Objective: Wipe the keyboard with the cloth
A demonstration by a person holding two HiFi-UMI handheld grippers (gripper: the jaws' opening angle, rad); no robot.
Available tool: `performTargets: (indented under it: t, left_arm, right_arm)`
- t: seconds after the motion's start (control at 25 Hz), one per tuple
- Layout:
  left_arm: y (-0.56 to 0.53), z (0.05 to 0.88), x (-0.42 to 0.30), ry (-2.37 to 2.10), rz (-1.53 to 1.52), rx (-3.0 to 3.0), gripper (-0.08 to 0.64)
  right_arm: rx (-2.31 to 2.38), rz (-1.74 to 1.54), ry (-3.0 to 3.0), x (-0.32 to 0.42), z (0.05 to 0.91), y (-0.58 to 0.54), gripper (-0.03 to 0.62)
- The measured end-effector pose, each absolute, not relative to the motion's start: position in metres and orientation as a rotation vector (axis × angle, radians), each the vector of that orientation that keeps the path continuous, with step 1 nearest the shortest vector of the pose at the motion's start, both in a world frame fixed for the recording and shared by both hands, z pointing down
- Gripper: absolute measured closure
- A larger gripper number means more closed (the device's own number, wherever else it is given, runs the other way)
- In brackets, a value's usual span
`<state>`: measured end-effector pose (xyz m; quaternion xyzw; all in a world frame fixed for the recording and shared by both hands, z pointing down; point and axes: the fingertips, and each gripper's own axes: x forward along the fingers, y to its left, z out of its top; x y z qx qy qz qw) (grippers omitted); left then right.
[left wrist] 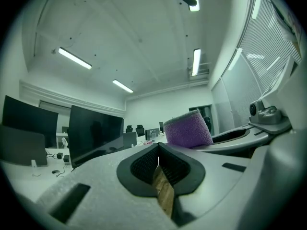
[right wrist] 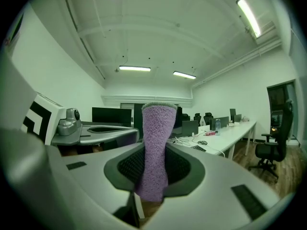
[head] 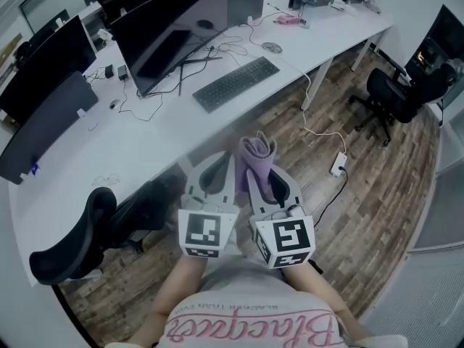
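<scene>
The person stands back from the long white table (head: 167, 133), holding both grippers close to the body over the wood-plank floor (head: 384, 194). The right gripper (right wrist: 153, 150) has its jaws clamped on a purple fleecy cloth (head: 258, 153). The cloth stands up out of the jaws as a folded strip, its top end well above the jaw tips and a short tail hanging below them. The left gripper (left wrist: 158, 150) sits just beside the right one, and its jaws are pressed together with nothing between them (only the floor shows through the slit under them).

The dark keyboard (head: 236, 83) lies on the table, well apart from both grippers, set at an angle in front of a large curved monitor (head: 174, 35). A mouse (head: 272, 47) rests further along the table past the keyboard's far end, with loose cables trailing near it. A black office chair (head: 395, 93) stands on the floor to the right. A second chair (head: 80, 238) is at the near left, partly under the table edge. A white power strip (head: 338, 164) lies on the floor, its cable running up to the table.
</scene>
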<state>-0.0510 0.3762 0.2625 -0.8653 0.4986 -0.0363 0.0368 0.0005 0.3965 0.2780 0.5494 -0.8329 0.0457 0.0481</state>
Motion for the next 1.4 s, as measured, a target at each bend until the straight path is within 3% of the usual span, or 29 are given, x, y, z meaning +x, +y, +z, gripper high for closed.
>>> performTargets:
  t: [0.48, 1.4]
  left_arm:
    - [0.276, 0.267, -0.074, 1.539, -0.100, -2.685, 0.555]
    - [0.187, 0.278, -0.080, 1.622, -0.085, -2.666, 0.555]
  right_arm:
    - [1.676, 0.128, -2.519, -0.020, 0.276, 0.298, 0.506]
    - [1.608, 0.126, -2.547, -0.022, 0.282, 0.203, 0.506]
